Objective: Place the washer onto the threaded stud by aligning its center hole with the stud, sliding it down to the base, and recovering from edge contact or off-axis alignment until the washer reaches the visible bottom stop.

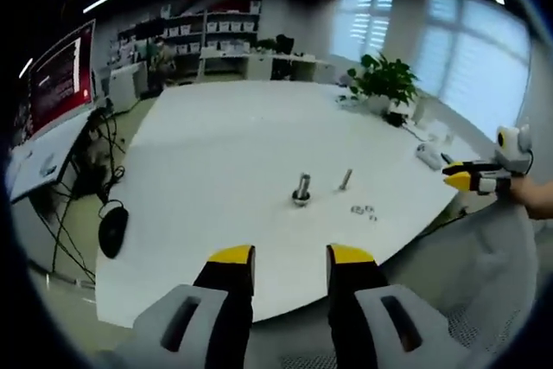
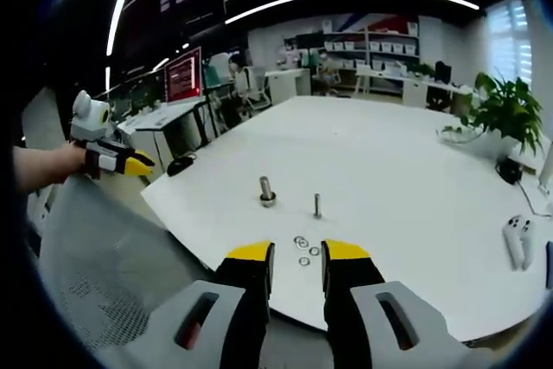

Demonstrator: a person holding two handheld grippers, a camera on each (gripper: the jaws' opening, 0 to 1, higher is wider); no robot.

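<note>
The washers [image 2: 303, 250] at twelve o'clock off my right hand-held gripper [image 2: 298, 257] are too small for me to count or see their holes. The stud's [image 2: 317, 205] threads blur. The worktop [image 2: 415, 196] runs off at three o'clock.

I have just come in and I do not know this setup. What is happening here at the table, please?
A person holds a two-jaw gripper in each hand at the edge of a white table. Both the left gripper and the right gripper are open and hold nothing. On the table stand two upright threaded studs, with a few small washers lying loose beside them. No washer has been picked up yet.
</note>
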